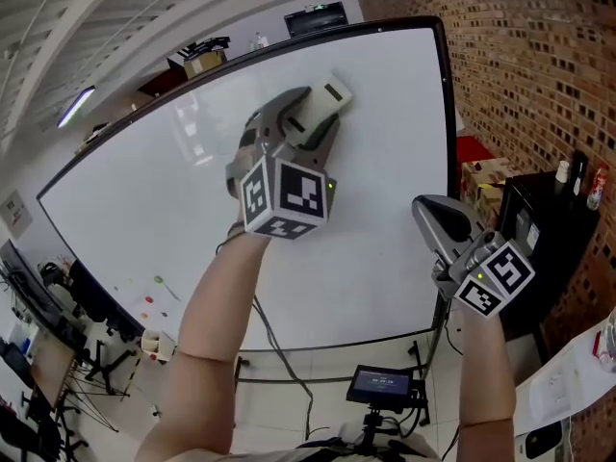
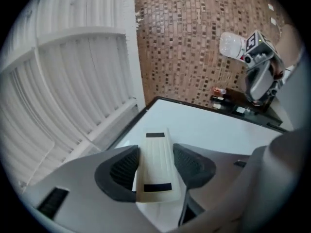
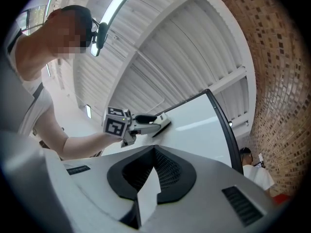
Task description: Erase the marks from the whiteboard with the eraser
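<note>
The big whiteboard (image 1: 192, 210) fills the head view, with a few small green and red spots (image 1: 157, 295) near its lower left corner. My left gripper (image 1: 310, 114) is shut on a cream eraser (image 1: 327, 99) and holds it against the board's upper middle. In the left gripper view the eraser (image 2: 155, 166), with two black strips, sits clamped between the jaws (image 2: 156, 159) above the whiteboard (image 2: 214, 130). My right gripper (image 1: 435, 218) hangs off the board's lower right side, jaws closed and empty. In the right gripper view its pads (image 3: 167, 171) meet, with the left gripper (image 3: 146, 123) beyond.
A brick wall (image 1: 539, 65) runs along the right. A black cabinet (image 1: 549, 229) with bottles stands beside the board. Below the board's stand sits a small screen (image 1: 382, 385) with cables. Cluttered desks (image 1: 29, 316) lie at the far left.
</note>
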`<move>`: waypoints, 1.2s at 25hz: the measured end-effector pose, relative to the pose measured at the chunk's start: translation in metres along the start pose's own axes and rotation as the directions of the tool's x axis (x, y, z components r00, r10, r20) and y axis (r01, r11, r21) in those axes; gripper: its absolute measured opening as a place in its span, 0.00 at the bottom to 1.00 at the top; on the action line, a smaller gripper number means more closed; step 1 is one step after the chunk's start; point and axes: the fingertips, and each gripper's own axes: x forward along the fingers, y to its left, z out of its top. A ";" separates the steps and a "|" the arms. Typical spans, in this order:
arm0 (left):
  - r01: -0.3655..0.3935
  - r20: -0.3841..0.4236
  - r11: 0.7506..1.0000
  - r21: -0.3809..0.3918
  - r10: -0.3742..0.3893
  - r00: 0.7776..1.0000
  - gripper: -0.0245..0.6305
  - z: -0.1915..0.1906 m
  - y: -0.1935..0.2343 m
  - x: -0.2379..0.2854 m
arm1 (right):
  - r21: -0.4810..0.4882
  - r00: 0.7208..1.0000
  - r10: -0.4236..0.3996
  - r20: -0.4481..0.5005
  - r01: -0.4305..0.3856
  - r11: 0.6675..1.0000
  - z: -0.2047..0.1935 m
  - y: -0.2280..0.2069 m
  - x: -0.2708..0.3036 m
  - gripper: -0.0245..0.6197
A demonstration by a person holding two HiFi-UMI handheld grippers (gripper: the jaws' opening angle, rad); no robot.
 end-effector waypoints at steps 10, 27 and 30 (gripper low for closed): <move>0.156 -0.171 0.980 0.125 -0.133 0.976 0.44 0.012 -0.037 0.017 | 0.034 0.999 -0.027 -0.018 0.028 0.999 -0.008 -0.007 -0.012 0.07; 0.009 -0.087 0.978 0.211 0.009 0.996 0.44 0.032 -0.041 0.024 | 0.027 0.998 -0.039 -0.042 0.040 0.999 -0.005 0.007 -0.042 0.07; 0.178 -0.056 0.935 0.308 -0.169 0.984 0.44 0.051 -0.136 0.036 | 0.030 0.997 -0.053 -0.064 0.055 0.998 -0.008 -0.006 -0.057 0.07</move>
